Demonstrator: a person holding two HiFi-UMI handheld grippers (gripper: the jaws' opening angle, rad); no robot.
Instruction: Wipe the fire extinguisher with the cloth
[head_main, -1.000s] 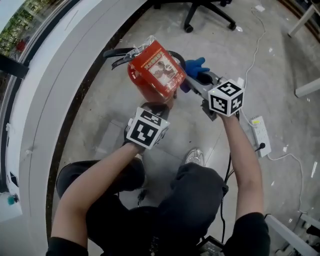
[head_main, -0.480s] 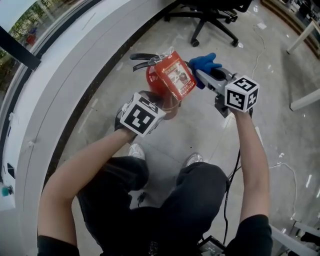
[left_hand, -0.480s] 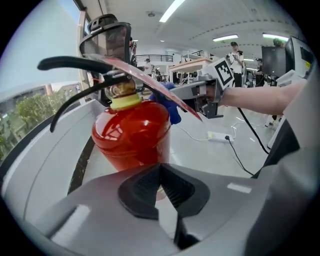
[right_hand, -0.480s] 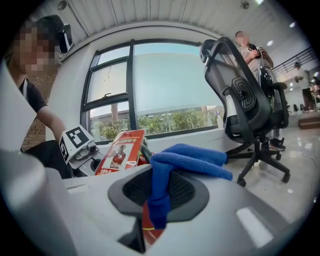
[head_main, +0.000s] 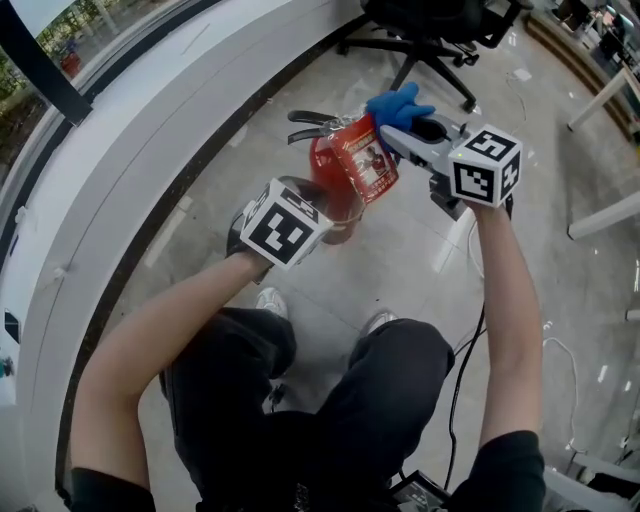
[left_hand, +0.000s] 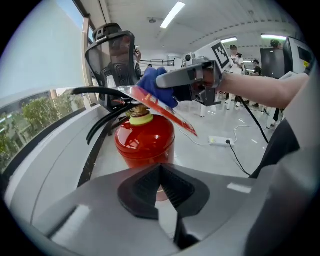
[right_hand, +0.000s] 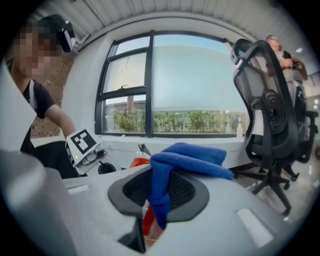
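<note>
fire extinguisher (head_main: 340, 182): is hanging tilted at the upper centre of the head view, apparently being held clear of the floor (head_main: 400, 270) above the person's knees.
left hand-held gripper (left_hand: 161, 184): its jaws have just been closing further and are now pinching, almost together, on the pale rim at the cylinder's base, at the centre of the left gripper view.
right hand-held gripper (right_hand: 160, 192): is clamping a fold of the blue cloth (head_main: 398, 105) at a middling width, with the rest bunching over its tips.
cloth position: is sitting at the top of the cylinder, beside the black handle (head_main: 312, 120) and the red tag (head_main: 368, 160); whether it is touching them, I cannot tell.
stage: wiping is probably just starting at the neck.
risk, grip: the narrow pinch on the base is carrying the whole weight, so a push from the cloth at the top could be levering it loose and dropping it towards the feet.
risk, snag: the cloth could be catching on the tag or handle and pulling out of the jaws.
</note>
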